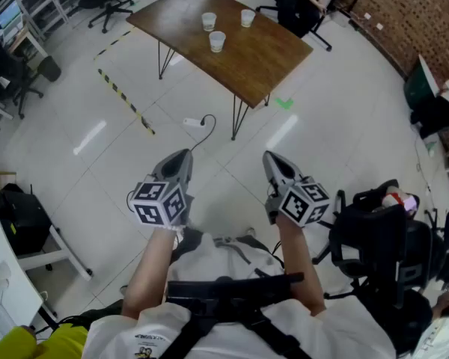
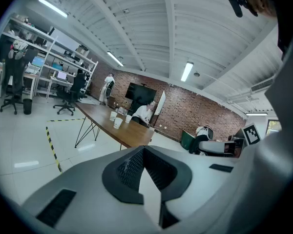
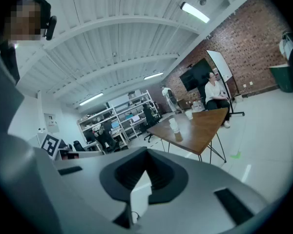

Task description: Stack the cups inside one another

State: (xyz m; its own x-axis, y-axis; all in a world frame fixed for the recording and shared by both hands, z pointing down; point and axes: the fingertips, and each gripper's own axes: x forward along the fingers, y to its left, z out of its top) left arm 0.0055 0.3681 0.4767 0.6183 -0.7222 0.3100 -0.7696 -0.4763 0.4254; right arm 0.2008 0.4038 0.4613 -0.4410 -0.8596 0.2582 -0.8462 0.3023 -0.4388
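Three white paper cups stand apart on a brown wooden table [image 1: 262,58] far ahead: one at the back left [image 1: 209,22], one at the back right [image 1: 247,18], one nearer [image 1: 217,41]. My left gripper [image 1: 185,156] and right gripper [image 1: 272,158] are held side by side close to my body, over the floor and well short of the table. Both have their jaws shut with nothing between them. In the left gripper view the cups [image 2: 118,122] show small beyond the closed jaws [image 2: 144,150]. The right gripper view shows the cups [image 3: 174,124] past its closed jaws [image 3: 147,153].
Yellow-black tape [image 1: 123,96] and a white power strip with a cable [image 1: 194,123] lie on the white floor before the table. A black chair [image 1: 374,234] stands at my right. A person [image 3: 216,94] sits behind the table. Shelves and office chairs [image 2: 14,89] line the left.
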